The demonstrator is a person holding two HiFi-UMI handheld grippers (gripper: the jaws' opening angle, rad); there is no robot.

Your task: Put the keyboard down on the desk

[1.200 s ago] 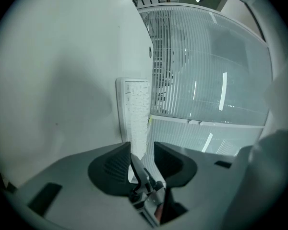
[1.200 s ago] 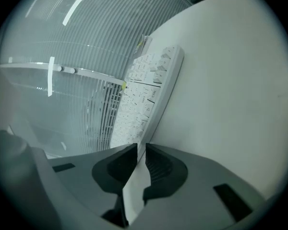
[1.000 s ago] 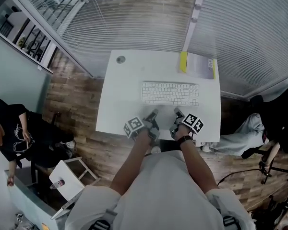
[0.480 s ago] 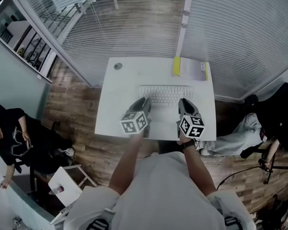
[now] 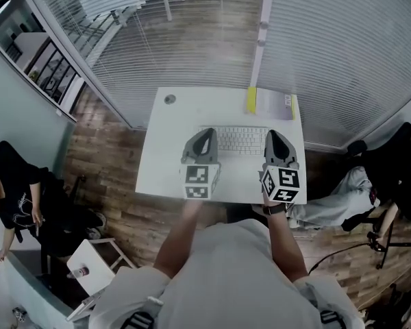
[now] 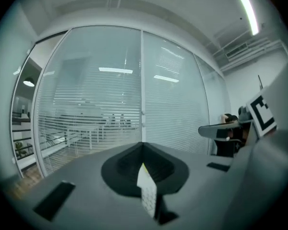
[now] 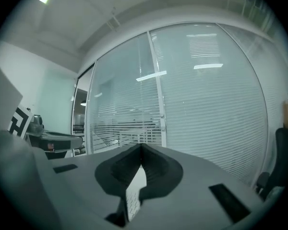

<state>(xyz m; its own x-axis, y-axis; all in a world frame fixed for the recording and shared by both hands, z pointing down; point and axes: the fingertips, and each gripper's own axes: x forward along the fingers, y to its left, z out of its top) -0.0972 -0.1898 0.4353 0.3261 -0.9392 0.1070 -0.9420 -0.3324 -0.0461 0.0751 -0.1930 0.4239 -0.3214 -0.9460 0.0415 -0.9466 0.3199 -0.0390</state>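
Observation:
The white keyboard [image 5: 241, 140] lies flat on the white desk [image 5: 168, 163], and nothing holds it. Both grippers hang above it, pointing level toward the glass wall. My left gripper [image 5: 204, 133] is over the keyboard's left end and my right gripper [image 5: 274, 134] over its right end. Both pairs of jaws have just been closing and are shut with nothing between them. In the left gripper view the shut left gripper [image 6: 143, 145] shows a sliver of keyboard [image 6: 148, 196] below it. The right gripper [image 7: 141, 147] in its own view shows the same keyboard [image 7: 134, 196].
A yellow-edged folder [image 5: 270, 103] lies at the desk's far right, and a round grommet [image 5: 170, 99] at its far left. Glass partitions with blinds stand beyond the desk. Seated people are at the left [image 5: 14, 197] and right [image 5: 397, 177]. A white stool [image 5: 89, 283] stands lower left.
Both grippers rose from the desk's near edge to well above the keyboard and rolled upright. Their jaws closed. The keyboard stayed on the desk.

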